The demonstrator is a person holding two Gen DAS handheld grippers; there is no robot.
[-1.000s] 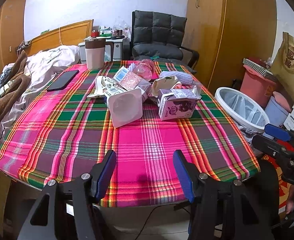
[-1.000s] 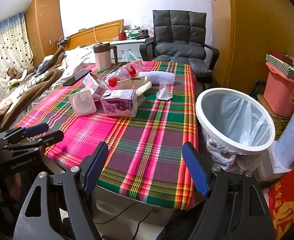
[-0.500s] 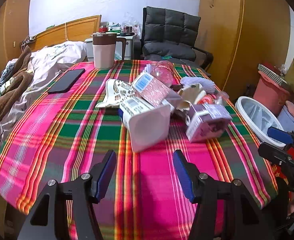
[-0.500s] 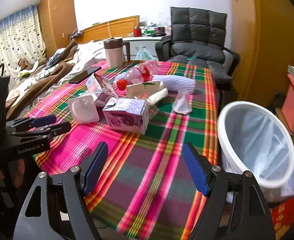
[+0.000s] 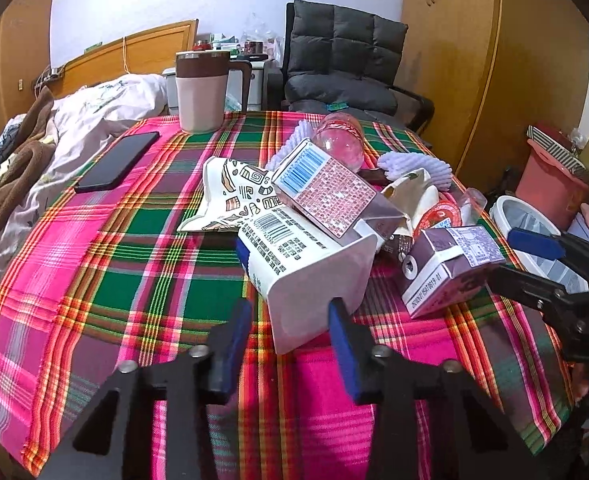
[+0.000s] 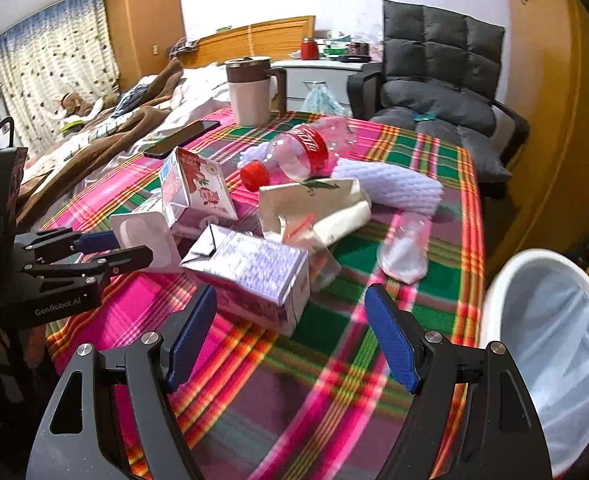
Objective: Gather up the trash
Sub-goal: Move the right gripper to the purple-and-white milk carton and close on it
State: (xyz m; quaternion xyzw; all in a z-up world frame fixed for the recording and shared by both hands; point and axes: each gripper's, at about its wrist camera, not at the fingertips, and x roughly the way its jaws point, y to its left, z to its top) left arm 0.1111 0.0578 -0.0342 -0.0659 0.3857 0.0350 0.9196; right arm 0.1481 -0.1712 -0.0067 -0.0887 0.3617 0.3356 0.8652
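Note:
A pile of trash lies on the plaid tablecloth (image 5: pixel 126 264). My left gripper (image 5: pixel 288 328) has its jaws closing around the base of a lying white carton (image 5: pixel 306 272); the left pad still stands clear of it. The right wrist view shows the same left gripper (image 6: pixel 106 250) beside that white carton (image 6: pixel 142 236). My right gripper (image 6: pixel 290 336) is open, just short of a purple carton (image 6: pixel 250 276), and nothing is between its pads. Behind lie a pink carton (image 6: pixel 198 188), a cola bottle (image 6: pixel 302 156), a foil bag (image 6: pixel 314 204) and a clear cup (image 6: pixel 404 248).
A white lined bin (image 6: pixel 550 320) stands on the floor off the table's right edge. A pink-and-brown jug (image 5: pixel 202 92) and a black phone (image 5: pixel 118 160) sit at the far left of the table. A dark chair (image 5: pixel 342 68) is behind, a bed at the left.
Both grippers have moved forward over the table toward the pile. The left jaws have narrowed and now flank the white carton's base. The right jaws keep the same width.

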